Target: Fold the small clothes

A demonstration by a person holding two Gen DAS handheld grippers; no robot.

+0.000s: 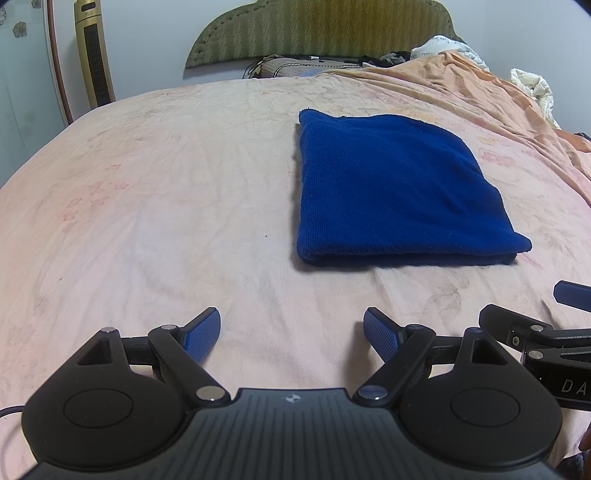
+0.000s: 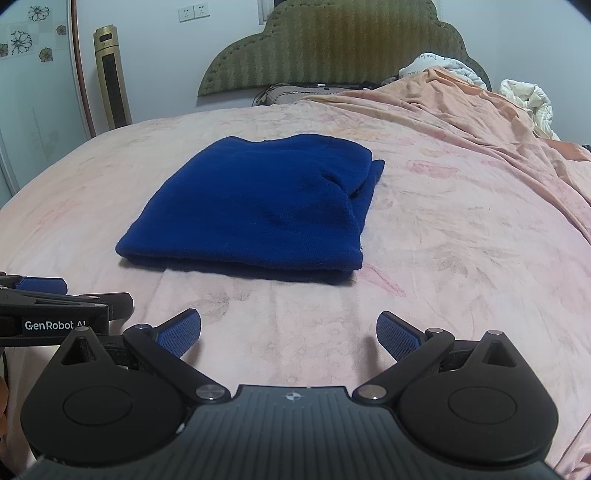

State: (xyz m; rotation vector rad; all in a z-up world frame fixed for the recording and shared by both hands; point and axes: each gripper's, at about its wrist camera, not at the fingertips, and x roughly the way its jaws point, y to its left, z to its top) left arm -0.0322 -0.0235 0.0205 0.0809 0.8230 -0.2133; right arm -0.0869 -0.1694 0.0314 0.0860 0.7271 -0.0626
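one folded blue garment (image 2: 255,206), two empty claws

I see a pale pink floral bedsheet (image 2: 443,236) | olive padded headboard (image 2: 343,48) at the far end | rumpled orange blanket (image 2: 461,107) far right | gold tower fan (image 2: 110,77) by the wall | wall sockets (image 2: 194,13) above

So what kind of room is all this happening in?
Most likely a bedroom: a folded blue garment lies on a bed with a pink sheet, a padded headboard stands against the wall, and rumpled bedding sits nearby.
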